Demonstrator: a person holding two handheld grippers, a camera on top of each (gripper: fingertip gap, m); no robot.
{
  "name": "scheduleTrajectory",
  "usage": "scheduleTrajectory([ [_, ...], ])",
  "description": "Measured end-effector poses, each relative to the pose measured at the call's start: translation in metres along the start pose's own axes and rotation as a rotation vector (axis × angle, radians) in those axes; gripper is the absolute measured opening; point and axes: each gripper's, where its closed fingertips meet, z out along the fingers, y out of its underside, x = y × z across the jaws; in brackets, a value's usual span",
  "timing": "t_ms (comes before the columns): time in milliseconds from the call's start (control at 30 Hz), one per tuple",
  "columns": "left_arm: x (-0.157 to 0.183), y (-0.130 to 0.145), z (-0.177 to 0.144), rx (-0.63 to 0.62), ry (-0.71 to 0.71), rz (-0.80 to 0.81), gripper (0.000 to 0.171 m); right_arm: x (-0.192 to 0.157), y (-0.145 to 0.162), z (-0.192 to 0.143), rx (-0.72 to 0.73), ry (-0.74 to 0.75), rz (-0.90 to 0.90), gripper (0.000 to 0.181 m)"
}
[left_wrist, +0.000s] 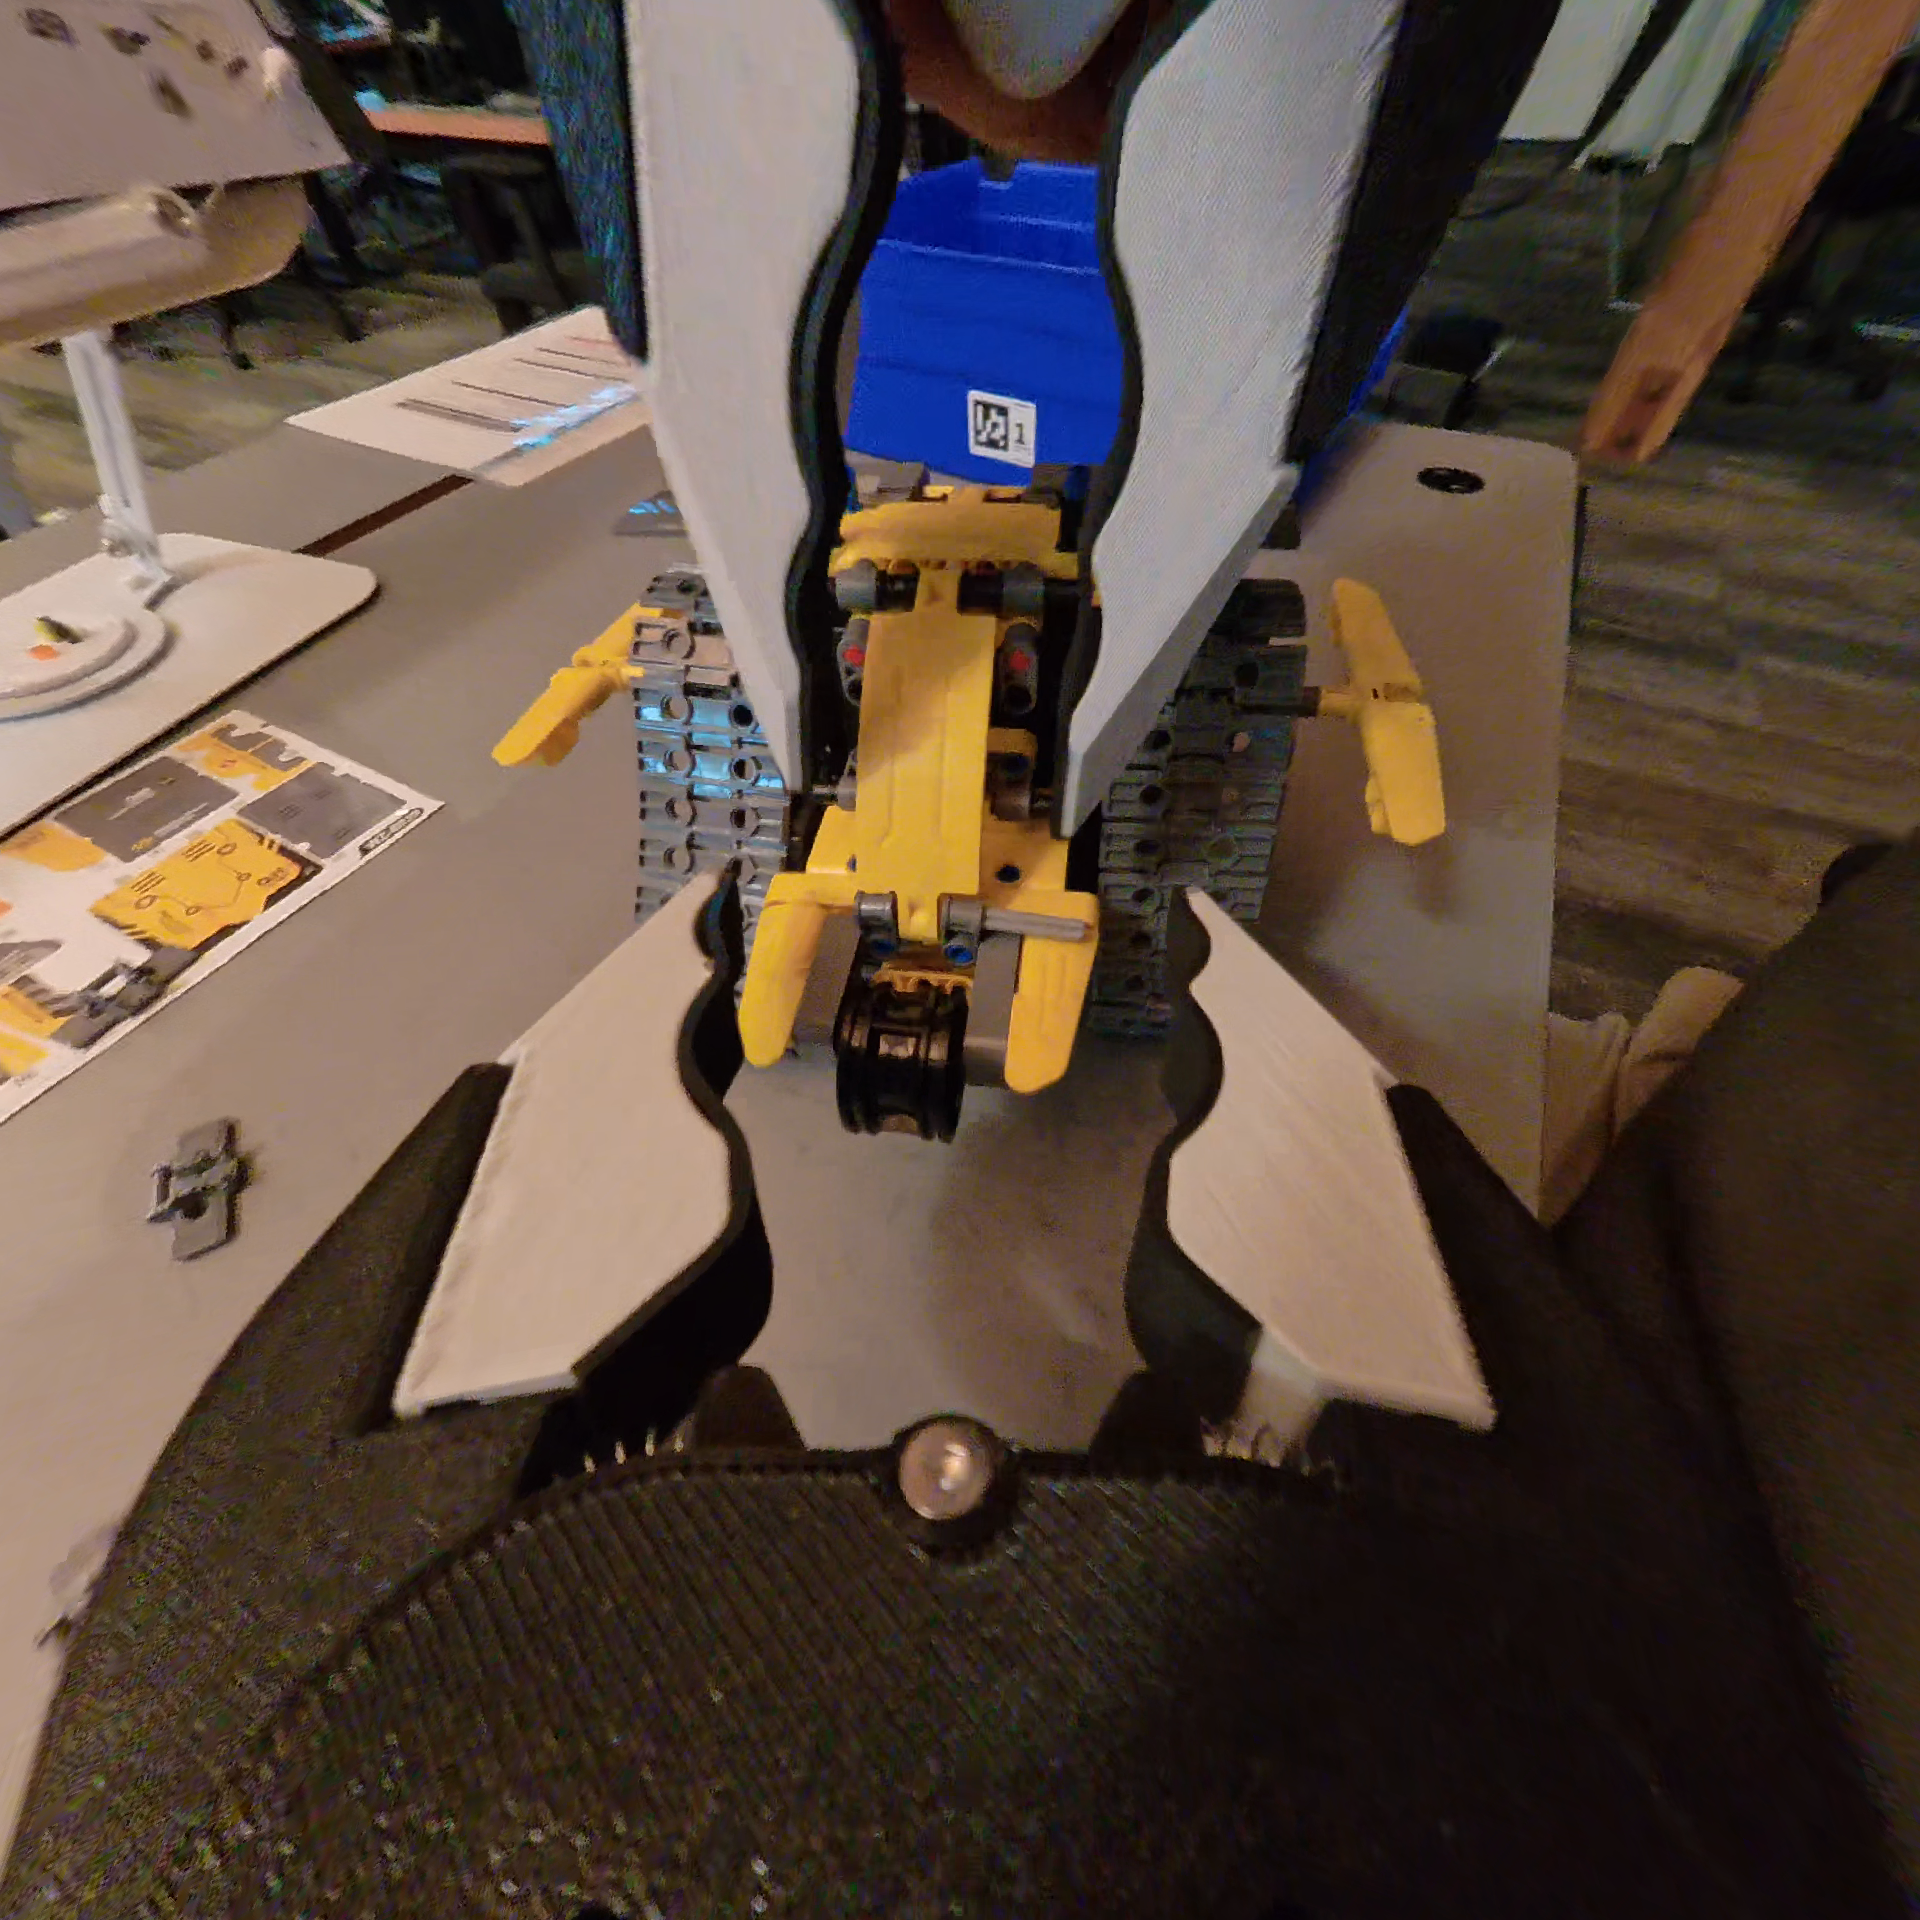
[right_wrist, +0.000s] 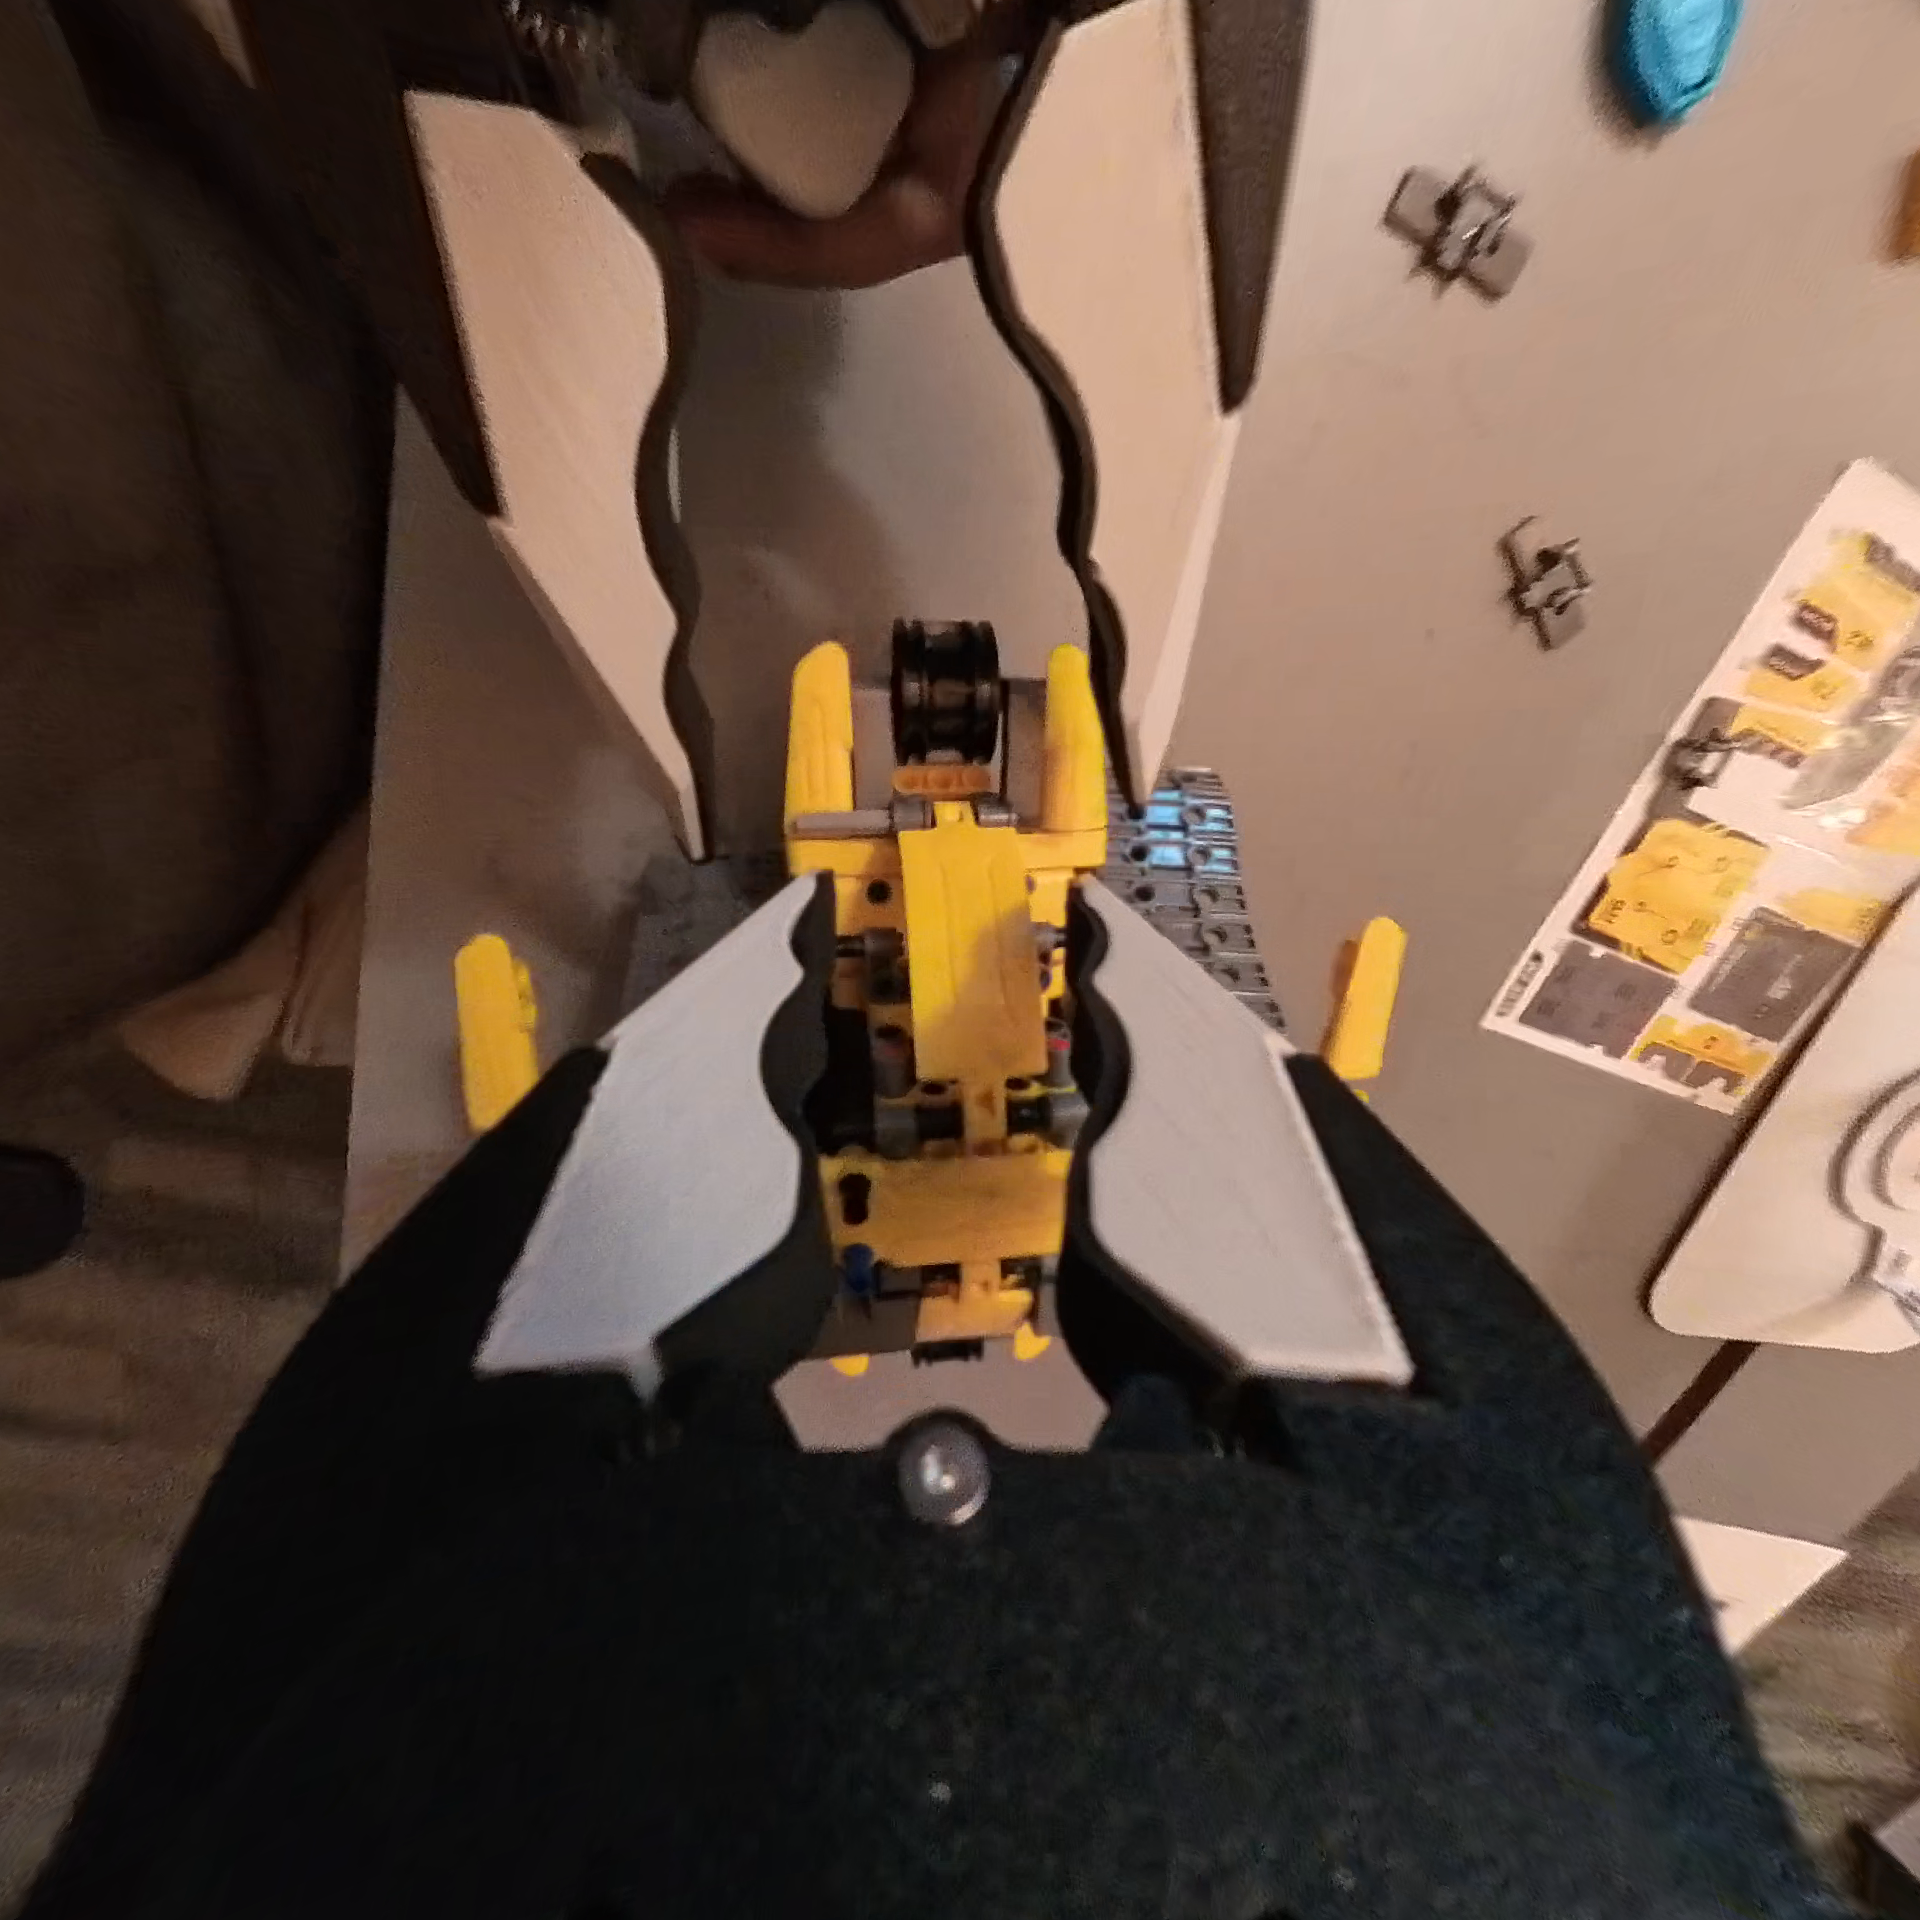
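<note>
— Where is our toy (left_wrist: 925, 748)?

— It sits on the bench (left_wrist: 416, 1039), in front of the blue bin (left_wrist: 977, 312). The bench edge is near on one side.

— What are our claws doing?

— Our right claw (right_wrist: 948, 888) comes in from the bin side and pinches the yellow middle of the toy. Our left claw (left_wrist: 956, 894) is spread wide. Its tips sit at the front of the toy, one by each grey track (left_wrist: 707, 748). We cannot tell if they touch.

— What could go wrong?

— We think the toy is made of little bricks that snap together. If we squeeze too hard, or pull two ways at once, a bit could pop off.

— Which bits?

— The thin yellow arms (left_wrist: 1392, 717) stick out at the sides. A bump could knock one loose. The black wheel (left_wrist: 899, 1049) at the front hangs between our left tips, so closing there could push it crooked.

— Anything else?

— A shove sideways could roll the toy to the edge. And one small grey piece (left_wrist: 197, 1184) lies loose on the bench. We could sweep it off.
</note>
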Motion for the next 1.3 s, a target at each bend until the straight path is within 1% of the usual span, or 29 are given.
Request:
scheduleTrajectory([
  [133,0.0,0.002,0.009,0.002,0.043,0.025,0.068,-0.003,0.004,0.008,-0.034,-0.033,-0.022,0.036],
  [200,0.002,0.004,0.011,0.002,0.069,0.04,0.063,0.001,0.003,0.007,-0.024,-0.011,-0.025,0.027],
  [367,0.008,0.007,0.014,0.008,0.125,0.048,0.048,0.0,0.005,0.003,-0.013,-0.003,-0.009,0.025],
  [467,0.008,0.009,0.014,0.013,0.119,0.056,0.049,0.0,0.004,0.002,-0.012,-0.001,0.007,0.025],
  [633,0.01,0.009,0.016,0.026,0.103,0.078,0.049,-0.002,0.009,0.005,-0.067,0.019,-0.037,0.025],
  [867,0.011,0.009,0.017,0.026,0.105,0.074,0.049,-0.003,0.011,0.003,-0.089,0.019,-0.043,0.025],
  [1300,0.012,0.01,0.017,0.016,0.121,0.05,0.049,-0.002,0.012,0.003,-0.063,0.015,-0.045,0.024],
])
